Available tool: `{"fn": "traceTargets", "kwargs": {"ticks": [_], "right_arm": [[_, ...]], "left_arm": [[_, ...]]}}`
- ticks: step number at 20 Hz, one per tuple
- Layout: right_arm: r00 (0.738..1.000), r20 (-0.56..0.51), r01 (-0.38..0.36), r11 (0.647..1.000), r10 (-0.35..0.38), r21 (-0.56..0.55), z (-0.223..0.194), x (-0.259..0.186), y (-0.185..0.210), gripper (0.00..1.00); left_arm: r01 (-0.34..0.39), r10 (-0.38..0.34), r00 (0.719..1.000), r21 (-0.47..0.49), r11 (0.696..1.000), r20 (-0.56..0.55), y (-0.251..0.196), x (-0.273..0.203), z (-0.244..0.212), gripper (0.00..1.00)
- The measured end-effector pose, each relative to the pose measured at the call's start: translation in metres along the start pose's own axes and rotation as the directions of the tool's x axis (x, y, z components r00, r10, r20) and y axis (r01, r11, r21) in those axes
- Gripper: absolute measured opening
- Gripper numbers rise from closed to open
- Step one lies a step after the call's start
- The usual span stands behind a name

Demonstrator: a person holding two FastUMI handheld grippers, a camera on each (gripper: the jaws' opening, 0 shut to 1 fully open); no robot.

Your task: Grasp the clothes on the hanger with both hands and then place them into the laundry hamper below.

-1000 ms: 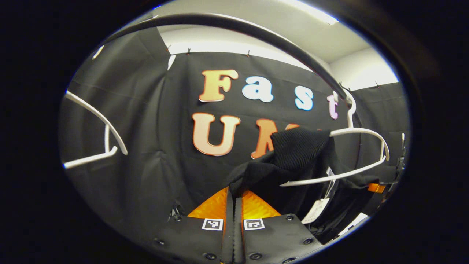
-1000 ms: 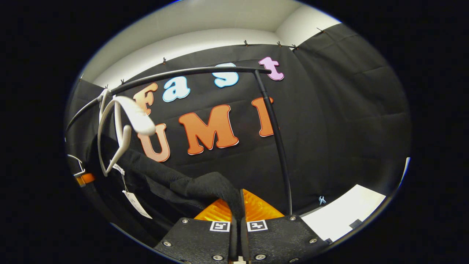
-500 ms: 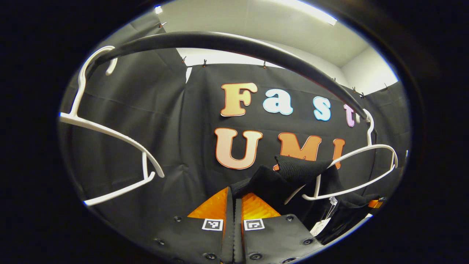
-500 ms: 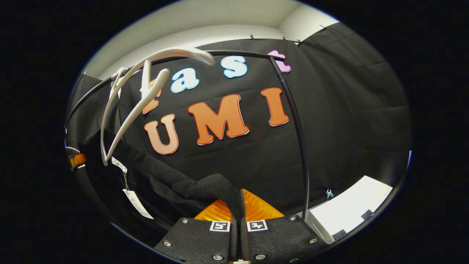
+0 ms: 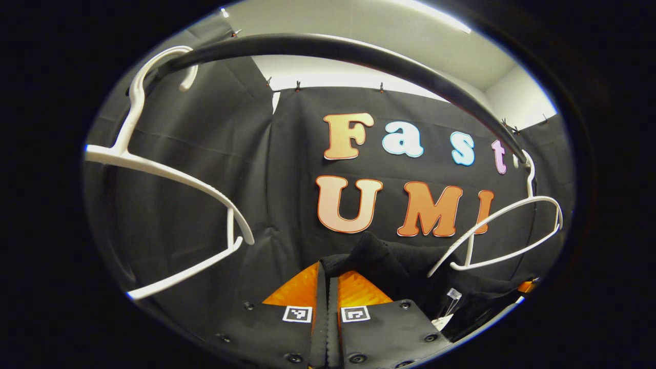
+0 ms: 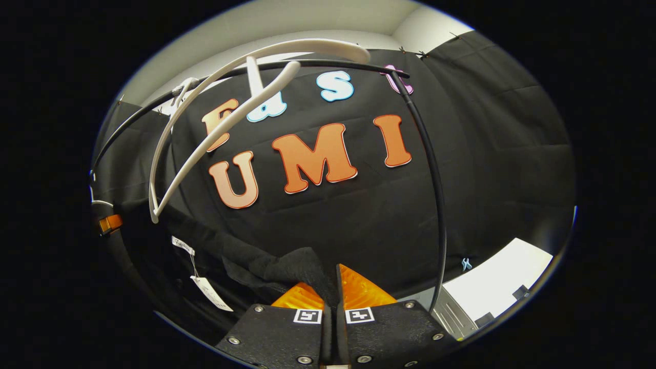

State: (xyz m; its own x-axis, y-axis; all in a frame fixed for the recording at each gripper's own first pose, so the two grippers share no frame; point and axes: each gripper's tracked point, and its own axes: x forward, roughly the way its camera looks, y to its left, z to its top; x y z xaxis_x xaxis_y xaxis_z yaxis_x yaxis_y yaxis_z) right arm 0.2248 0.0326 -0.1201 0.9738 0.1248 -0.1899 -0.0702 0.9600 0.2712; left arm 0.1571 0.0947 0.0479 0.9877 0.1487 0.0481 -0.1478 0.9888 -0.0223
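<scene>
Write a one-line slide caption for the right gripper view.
Right hand-held gripper shut on black garment, now clear of the white hanger hooked on the black rail.

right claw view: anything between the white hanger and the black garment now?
Nothing. In the right gripper view the white hanger hangs from the black rail, clear above the black garment that the right claw grips; between them, just booth wall.

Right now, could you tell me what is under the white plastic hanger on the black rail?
Below the white plastic hanger, the black knit garment sags clear of it, a paper tag dangling. The right gripper pinches one end. Whatever lies beneath the garment is hidden by it.
</scene>
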Motion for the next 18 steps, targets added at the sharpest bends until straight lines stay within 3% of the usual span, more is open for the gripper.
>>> {"fn": "traceTargets", "kwargs": {"ticks": [6,18], "right_arm": [[1.0,-0.018,-0.005,1.0,0.005,0.004,-0.016,-0.01,0.012,0.02],[0.994,-0.108,-0.016,1.0,0.016,0.007,-0.059,-0.028,0.024,0.02]], "left_arm": [[-0.012,0.012,1.0,-0.01,1.0,-0.023,0.015,-0.007,-0.011,0.07],[0.069,-0.07,0.989,-0.016,0.998,-0.133,-0.01,-0.024,-0.057,0.07]]}}
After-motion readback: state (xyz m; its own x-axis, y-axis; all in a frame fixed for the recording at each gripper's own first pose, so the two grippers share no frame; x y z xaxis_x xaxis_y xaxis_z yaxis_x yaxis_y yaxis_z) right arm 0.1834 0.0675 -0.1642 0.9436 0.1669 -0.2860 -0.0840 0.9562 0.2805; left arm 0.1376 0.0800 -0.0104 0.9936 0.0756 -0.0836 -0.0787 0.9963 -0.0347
